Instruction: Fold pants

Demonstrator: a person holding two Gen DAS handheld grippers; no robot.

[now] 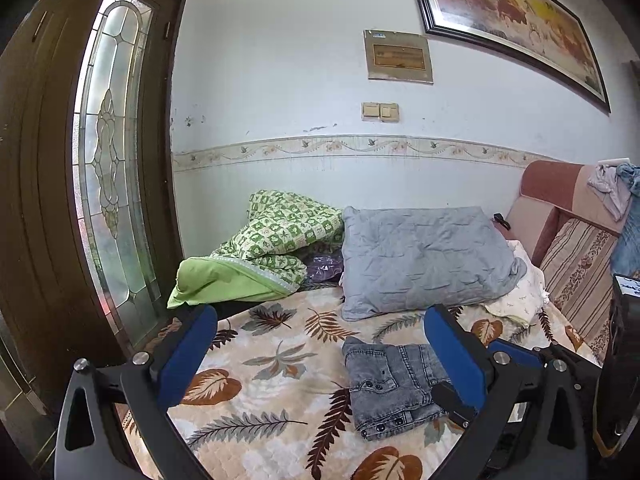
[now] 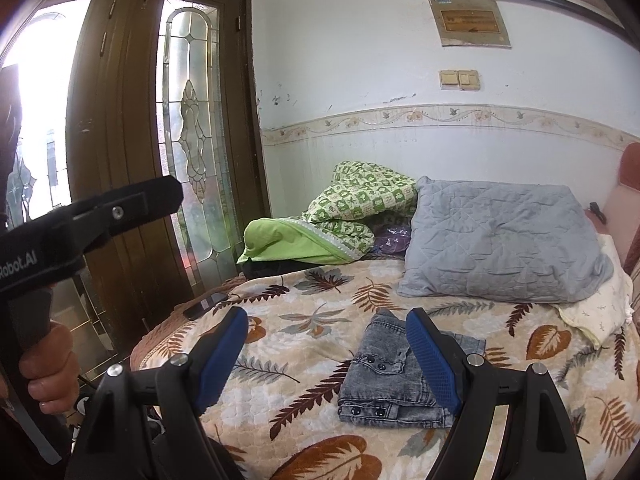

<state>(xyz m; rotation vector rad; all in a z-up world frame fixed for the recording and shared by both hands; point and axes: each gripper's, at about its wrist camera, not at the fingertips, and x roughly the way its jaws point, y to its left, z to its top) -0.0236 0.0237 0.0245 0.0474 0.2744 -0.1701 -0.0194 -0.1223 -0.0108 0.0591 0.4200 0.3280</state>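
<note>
the folded pants [image 1: 390,386] lie on the bed [image 1: 260,364], below both tools. left tool [image 1: 320,360] and right tool [image 2: 326,354] hang above them, fingers spread wide, holding nothing.

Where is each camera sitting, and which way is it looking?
Left wrist: rides the left gripper, faces across the bed toward the wall; its blue fingers show, wide open.
Right wrist: rides the right gripper, facing the same way; its open fingers and the person's hand show.
Both see the folded pants, grey pillow and glass door.
</note>
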